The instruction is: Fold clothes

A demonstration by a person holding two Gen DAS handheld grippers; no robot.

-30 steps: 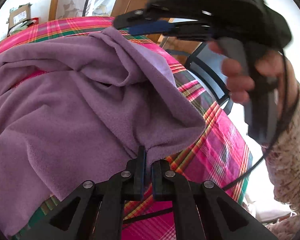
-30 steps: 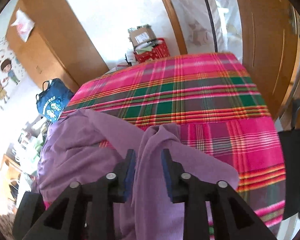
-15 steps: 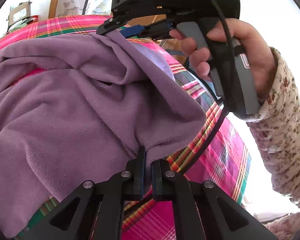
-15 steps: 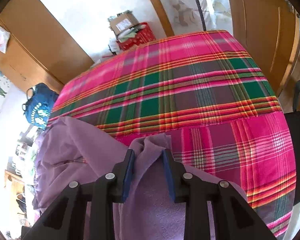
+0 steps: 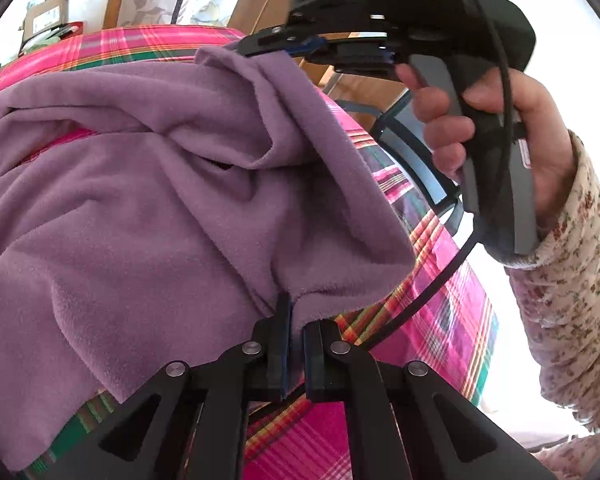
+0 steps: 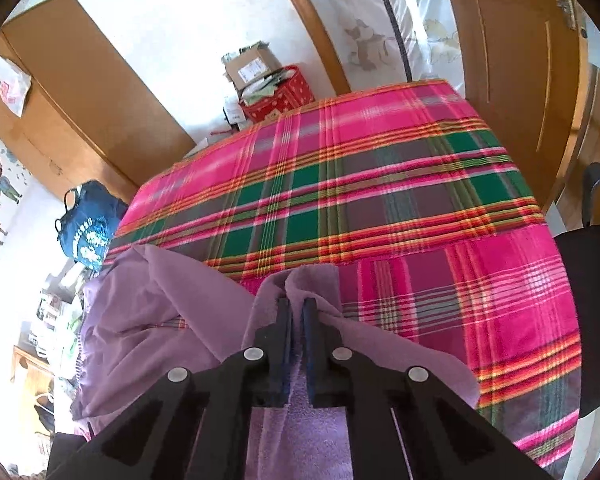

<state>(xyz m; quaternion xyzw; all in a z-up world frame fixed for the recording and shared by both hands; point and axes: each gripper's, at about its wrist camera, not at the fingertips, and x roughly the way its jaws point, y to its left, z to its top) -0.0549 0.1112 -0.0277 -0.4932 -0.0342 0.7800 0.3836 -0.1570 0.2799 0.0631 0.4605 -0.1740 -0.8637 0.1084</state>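
Left wrist view: a soft, napped purple fleece garment (image 5: 148, 200) lies bunched in rounded folds on the plaid tablecloth (image 5: 440, 320) of pink, green and orange bands. The left gripper (image 5: 294, 312) has its jaws closed on a hem fold. Above, the right gripper (image 5: 276, 46), held level in a hand (image 5: 500, 140) with a floral sleeve (image 5: 572, 320), pinches another fold.

Right wrist view: the right gripper (image 6: 296, 308) clamps a fleece ridge (image 6: 308, 276) near the cloth's bare middle.
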